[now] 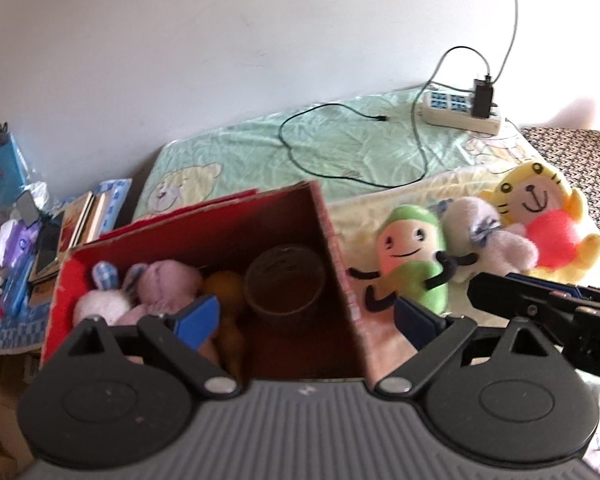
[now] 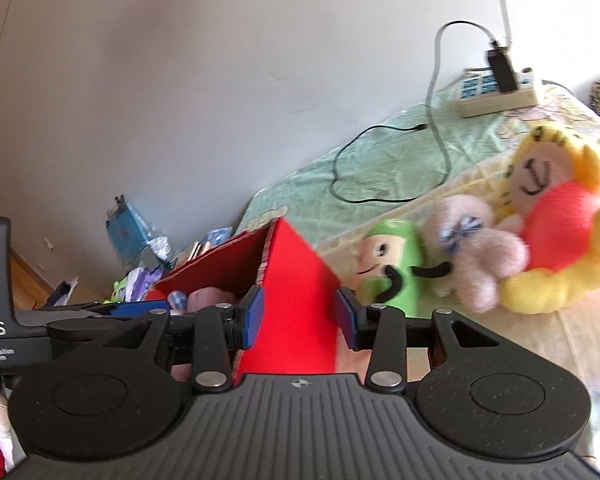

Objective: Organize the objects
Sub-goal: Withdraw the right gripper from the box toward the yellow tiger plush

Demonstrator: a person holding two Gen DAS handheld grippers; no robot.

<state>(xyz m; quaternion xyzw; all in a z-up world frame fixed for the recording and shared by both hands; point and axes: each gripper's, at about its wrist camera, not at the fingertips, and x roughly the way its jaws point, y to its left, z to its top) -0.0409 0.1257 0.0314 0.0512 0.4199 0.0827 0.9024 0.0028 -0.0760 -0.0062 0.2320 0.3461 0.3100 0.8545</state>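
Observation:
An open red cardboard box stands on the bed, holding a pink bunny plush, a white plush with a checked ear, something orange and a round brown bowl. My left gripper hangs open over the box, its fingers straddling the box's right wall. Right of the box lie a green bean plush, a pale grey plush and a yellow tiger plush hugging a red heart. My right gripper is open too, with the box's red outer wall seen between its fingers and the green plush just beyond.
A white power strip with a black charger and looping cables lies at the back of the green bear-print sheet. Books, a blue packet and small clutter crowd the left side. A white wall stands behind.

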